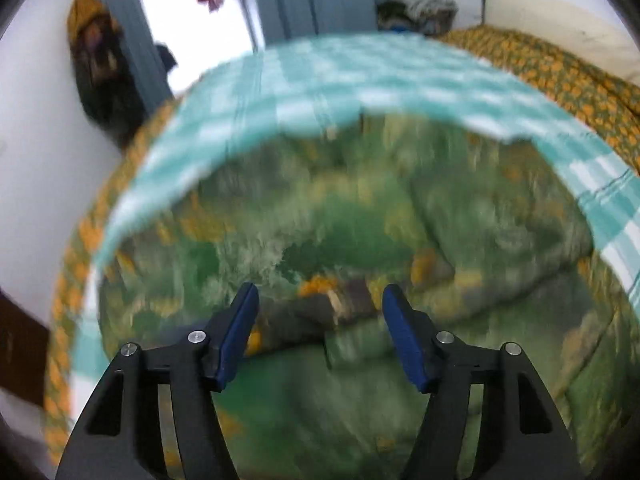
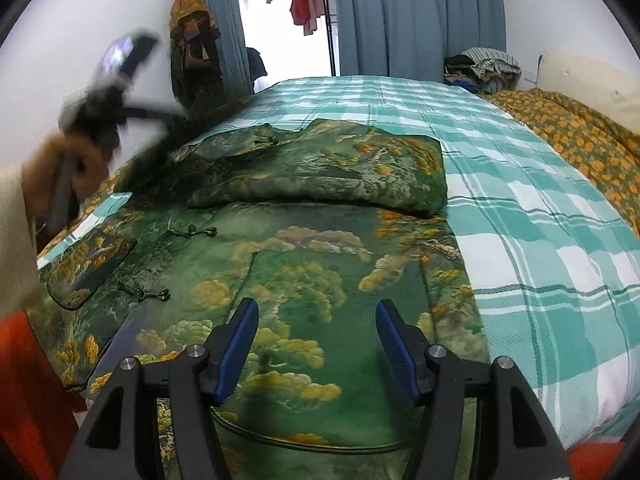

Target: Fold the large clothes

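Observation:
A large green padded jacket (image 2: 320,240) with yellow tree print lies on the teal checked bedspread (image 2: 540,208), its upper part folded over the middle. My right gripper (image 2: 316,308) is open and empty just above the jacket's near hem. My left gripper (image 1: 318,292) is open and empty, hovering over the blurred jacket (image 1: 360,220). The left gripper also shows in the right wrist view (image 2: 108,92), raised and blurred at the jacket's left side, held by a hand.
An orange-flowered blanket (image 2: 580,136) lies along the bed's right side. A clothes pile (image 2: 484,64) sits at the far right corner. Blue curtains (image 2: 416,16) and an open doorway stand beyond. Clothes hang on the left wall (image 2: 192,40).

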`<state>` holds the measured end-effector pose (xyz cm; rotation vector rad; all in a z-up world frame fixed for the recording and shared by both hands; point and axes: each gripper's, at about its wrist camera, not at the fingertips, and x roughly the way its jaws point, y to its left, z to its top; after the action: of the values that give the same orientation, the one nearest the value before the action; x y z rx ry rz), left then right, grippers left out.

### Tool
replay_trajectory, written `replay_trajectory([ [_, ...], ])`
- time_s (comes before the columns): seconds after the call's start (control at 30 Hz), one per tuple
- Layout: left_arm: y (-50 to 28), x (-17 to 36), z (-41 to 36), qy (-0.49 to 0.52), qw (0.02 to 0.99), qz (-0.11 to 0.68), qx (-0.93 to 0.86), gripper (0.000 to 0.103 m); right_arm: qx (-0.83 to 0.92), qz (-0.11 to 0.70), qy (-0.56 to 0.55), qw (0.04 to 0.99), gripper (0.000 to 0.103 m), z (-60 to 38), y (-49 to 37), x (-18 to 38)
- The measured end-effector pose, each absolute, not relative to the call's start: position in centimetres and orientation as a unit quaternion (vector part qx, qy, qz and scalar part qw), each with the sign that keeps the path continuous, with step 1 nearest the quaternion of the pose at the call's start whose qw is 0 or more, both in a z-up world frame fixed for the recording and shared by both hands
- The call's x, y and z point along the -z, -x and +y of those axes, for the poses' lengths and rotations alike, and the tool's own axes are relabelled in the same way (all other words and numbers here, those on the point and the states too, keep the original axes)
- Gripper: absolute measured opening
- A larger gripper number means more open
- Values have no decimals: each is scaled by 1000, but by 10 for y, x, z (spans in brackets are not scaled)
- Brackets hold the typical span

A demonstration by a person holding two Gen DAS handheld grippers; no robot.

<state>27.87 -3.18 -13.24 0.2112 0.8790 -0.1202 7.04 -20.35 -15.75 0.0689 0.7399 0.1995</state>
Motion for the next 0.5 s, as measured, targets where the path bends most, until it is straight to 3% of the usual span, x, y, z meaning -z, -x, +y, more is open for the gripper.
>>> replay_trajectory([
  [0.2, -225, 158, 31, -12, 885, 465, 33, 74, -134, 377, -99, 911, 62, -212, -113, 143],
  [0.37, -193, 169, 71, 22, 891, 453, 3, 81, -223, 421, -244, 844, 62, -181, -223, 139],
  [0.5, -183, 180, 91, 60, 893, 447, -1, 81, -202, 451, -254, 831, 62, -139, -299, 154],
])
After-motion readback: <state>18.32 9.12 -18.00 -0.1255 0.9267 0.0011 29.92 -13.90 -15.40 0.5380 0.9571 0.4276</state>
